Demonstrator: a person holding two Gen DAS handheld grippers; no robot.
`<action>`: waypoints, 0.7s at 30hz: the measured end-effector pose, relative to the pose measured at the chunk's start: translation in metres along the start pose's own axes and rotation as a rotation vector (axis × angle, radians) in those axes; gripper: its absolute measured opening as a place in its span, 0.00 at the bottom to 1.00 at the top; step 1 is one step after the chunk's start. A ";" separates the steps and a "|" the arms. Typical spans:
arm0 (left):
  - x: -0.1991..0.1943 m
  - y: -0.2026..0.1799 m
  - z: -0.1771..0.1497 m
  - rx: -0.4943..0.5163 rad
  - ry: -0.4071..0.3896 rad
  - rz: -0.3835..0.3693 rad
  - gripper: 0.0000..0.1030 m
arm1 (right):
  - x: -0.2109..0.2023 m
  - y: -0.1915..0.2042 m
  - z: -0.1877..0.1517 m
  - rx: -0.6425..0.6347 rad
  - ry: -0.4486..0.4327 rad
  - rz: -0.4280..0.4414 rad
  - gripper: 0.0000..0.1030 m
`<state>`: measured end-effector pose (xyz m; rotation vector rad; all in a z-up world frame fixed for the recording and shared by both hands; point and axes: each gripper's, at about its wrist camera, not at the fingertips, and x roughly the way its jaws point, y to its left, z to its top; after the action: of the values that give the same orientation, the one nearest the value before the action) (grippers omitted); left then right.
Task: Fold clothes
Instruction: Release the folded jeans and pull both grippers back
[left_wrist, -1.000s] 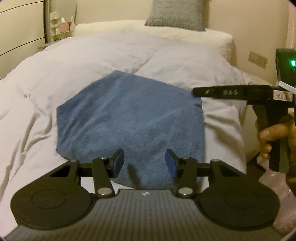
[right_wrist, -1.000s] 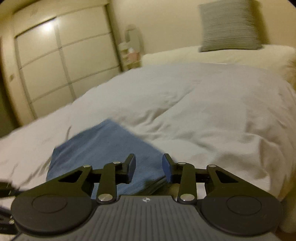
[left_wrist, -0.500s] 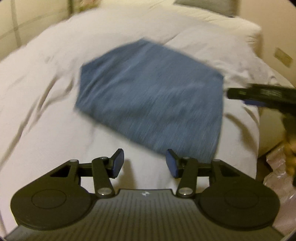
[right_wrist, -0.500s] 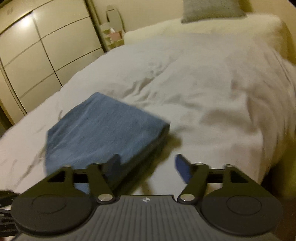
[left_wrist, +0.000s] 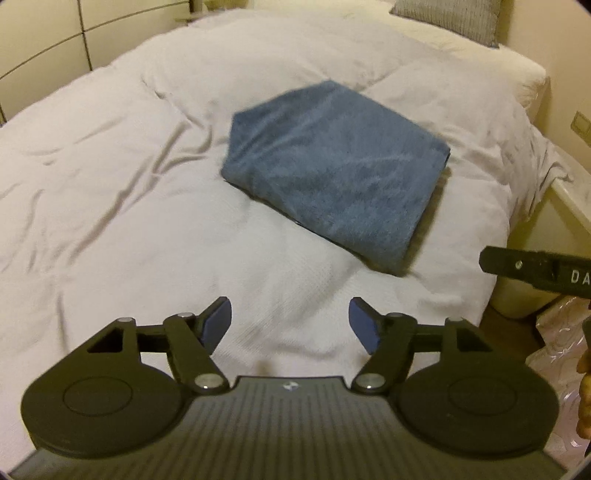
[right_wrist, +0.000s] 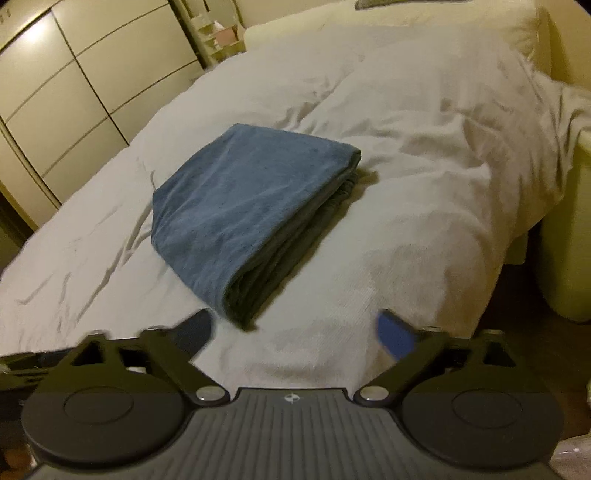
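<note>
The blue towel (left_wrist: 332, 166) lies folded into a thick, several-layered packet on the white duvet (left_wrist: 110, 177) of a bed. In the left wrist view it sits toward one o'clock from the picture's middle; in the right wrist view the blue towel (right_wrist: 243, 206) lies at about eleven o'clock, with its stacked grey-blue edges facing five o'clock. Neither gripper touches it.

The left gripper (left_wrist: 290, 325) hangs over bare duvet at six o'clock of the towel, well apart from it. Its jaws are opening, the blue pads standing apart with only bedding seen between them.

The right gripper (right_wrist: 295, 332) hovers just short of the towel's near corner, which shows at about eleven o'clock of the gap between its fingers. Its jaws are opening and stand spread very wide, blurred at the tips, with nothing between them. In the left wrist view the same right gripper (left_wrist: 535, 271) juts in at three o'clock, part of a hand (left_wrist: 583, 402) below it.

A grey cushion (left_wrist: 450, 20) rests at the head of the bed at one o'clock, and pale wardrobe doors (right_wrist: 55, 92) fill the ten o'clock side.
</note>
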<state>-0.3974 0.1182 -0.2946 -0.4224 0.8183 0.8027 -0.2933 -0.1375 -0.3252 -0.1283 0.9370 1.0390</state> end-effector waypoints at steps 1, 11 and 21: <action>-0.007 0.002 -0.002 -0.007 -0.009 0.005 0.67 | -0.005 0.003 -0.002 -0.007 -0.005 -0.002 1.00; -0.063 0.003 -0.028 -0.008 -0.070 0.031 0.71 | -0.047 0.031 -0.019 -0.082 -0.033 -0.058 1.00; -0.100 -0.011 -0.044 0.041 -0.136 0.038 0.78 | -0.081 0.050 -0.034 -0.163 -0.075 -0.133 1.00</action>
<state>-0.4517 0.0373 -0.2436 -0.3129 0.7161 0.8393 -0.3668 -0.1824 -0.2728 -0.2813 0.7649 0.9891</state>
